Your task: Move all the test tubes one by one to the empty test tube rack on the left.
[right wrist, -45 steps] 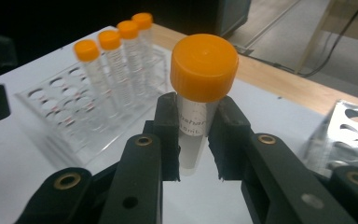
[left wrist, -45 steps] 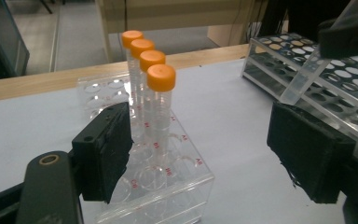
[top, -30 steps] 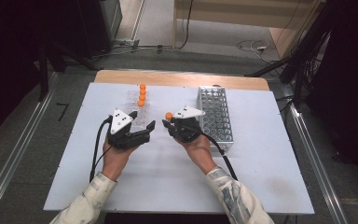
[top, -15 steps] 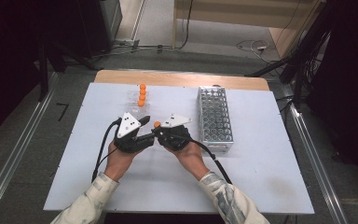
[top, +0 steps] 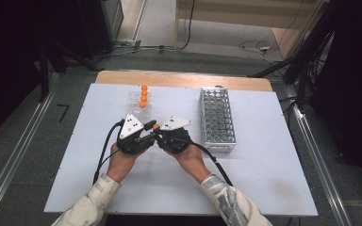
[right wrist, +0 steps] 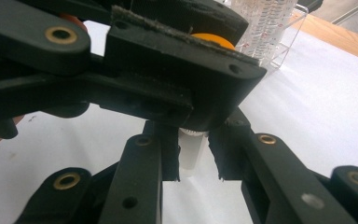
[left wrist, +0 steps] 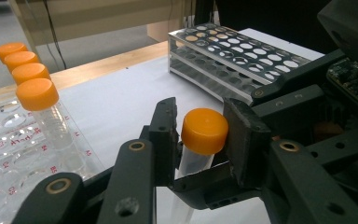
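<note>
While upright, clear tube (left wrist: pixel 192 163) | orange cap (left wrist: pixel 204 130) clamped by left gripper (left wrist: pixel 199 135) | right gripper (right wrist: pixel 193 156) grips body

Light falls from above onto the white table top (top: pixel 264 155), which reads bright and even in the high view, while the floor and the room around it sink into near black, with only a pale strip of floor lit at the top. Shadows under the hands are soft and short. The high view is slightly soft and grainy. In the left gripper view the orange cap (left wrist: pixel 204 131) is sharp, the metal rack (left wrist: pixel 233 51) behind it bends at the edge, and the nearest black parts blur. In the right gripper view the close dark jaws are out of focus and the white surface glares
</note>
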{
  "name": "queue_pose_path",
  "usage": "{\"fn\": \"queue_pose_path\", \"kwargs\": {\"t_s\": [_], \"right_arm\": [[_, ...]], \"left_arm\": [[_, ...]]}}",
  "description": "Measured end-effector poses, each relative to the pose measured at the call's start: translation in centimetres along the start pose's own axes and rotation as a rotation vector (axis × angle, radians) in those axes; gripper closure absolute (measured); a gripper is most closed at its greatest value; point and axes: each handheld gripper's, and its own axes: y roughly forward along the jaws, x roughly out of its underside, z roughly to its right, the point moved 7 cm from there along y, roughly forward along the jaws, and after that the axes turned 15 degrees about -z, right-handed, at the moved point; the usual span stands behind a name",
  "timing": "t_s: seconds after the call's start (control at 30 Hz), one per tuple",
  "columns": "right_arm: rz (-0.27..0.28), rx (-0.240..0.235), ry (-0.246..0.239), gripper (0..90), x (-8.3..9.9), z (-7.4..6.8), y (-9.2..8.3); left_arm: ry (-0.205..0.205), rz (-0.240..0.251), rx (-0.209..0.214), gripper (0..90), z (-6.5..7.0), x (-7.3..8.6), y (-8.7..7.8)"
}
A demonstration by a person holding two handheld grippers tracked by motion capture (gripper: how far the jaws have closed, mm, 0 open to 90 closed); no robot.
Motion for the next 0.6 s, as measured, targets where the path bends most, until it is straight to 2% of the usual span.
{"fn": "queue_pose_path", "kwargs": {"t_s": [0.3,0.37,0.6], "right_arm": [[-0.003,-0.009,0.009,69.8,0.07,0.0,-0.14],[-0.002,-0.017,0.012,57.8,0.04,0.02,-0.21],[-0.035,0.001,0.022,27.5,0.54,0.54,-0.62]], "left_arm": [[0.0,0.004,-0.001,70.4,0.08,-0.12,-0.02],[0.001,0.008,-0.003,70.5,0.06,-0.24,-0.09],[-0.018,0.032,-0.007,70.6,-0.34,-0.83,-0.49]]}}
